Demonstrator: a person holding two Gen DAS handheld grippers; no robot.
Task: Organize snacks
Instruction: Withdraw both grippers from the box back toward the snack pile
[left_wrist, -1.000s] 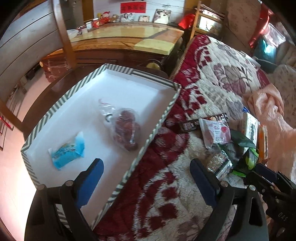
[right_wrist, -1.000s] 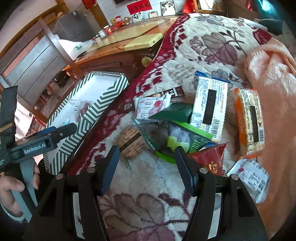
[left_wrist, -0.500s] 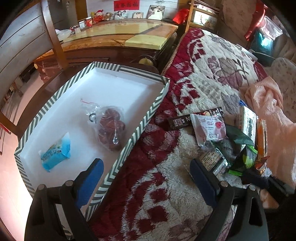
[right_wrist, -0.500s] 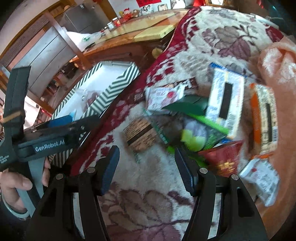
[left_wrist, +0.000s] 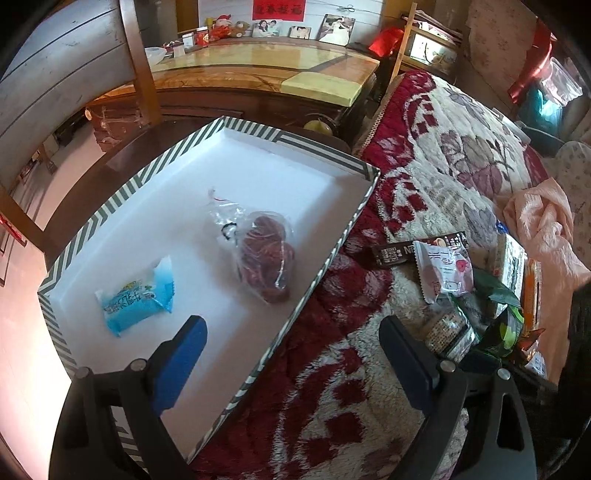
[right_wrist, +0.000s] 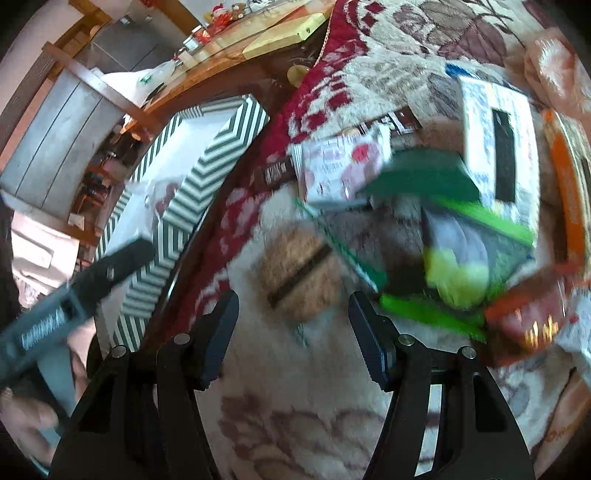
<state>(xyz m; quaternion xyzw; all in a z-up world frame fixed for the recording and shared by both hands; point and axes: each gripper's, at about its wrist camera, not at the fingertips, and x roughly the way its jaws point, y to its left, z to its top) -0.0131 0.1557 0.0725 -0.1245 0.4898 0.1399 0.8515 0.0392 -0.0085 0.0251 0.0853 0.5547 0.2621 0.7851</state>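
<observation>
A striped box (left_wrist: 319, 273) with a white floor holds a blue snack packet (left_wrist: 136, 297) and a clear bag of red snacks (left_wrist: 264, 251). My left gripper (left_wrist: 291, 339) is open and empty, straddling the box's near right wall. Several snacks lie in a pile on the floral blanket: a brown cracker packet (right_wrist: 299, 271), a white-pink packet (right_wrist: 340, 166), a dark chocolate bar (left_wrist: 399, 253), a green bag (right_wrist: 461, 251). My right gripper (right_wrist: 293, 314) is open and empty, just short of the brown packet. This view is blurred.
The box (right_wrist: 207, 173) rests on a dark wooden chair beside the bed. A white box (right_wrist: 498, 147), an orange box (right_wrist: 569, 199) and a red bag (right_wrist: 528, 317) lie at the pile's right. A pink cloth (left_wrist: 543, 221) lies beyond. A marble-topped cabinet (left_wrist: 258, 74) stands behind.
My right gripper has moved closer to the brown cracker packet, which now sits between its fingers' line. My left gripper has shifted slightly over the box edge. Both stay open.
</observation>
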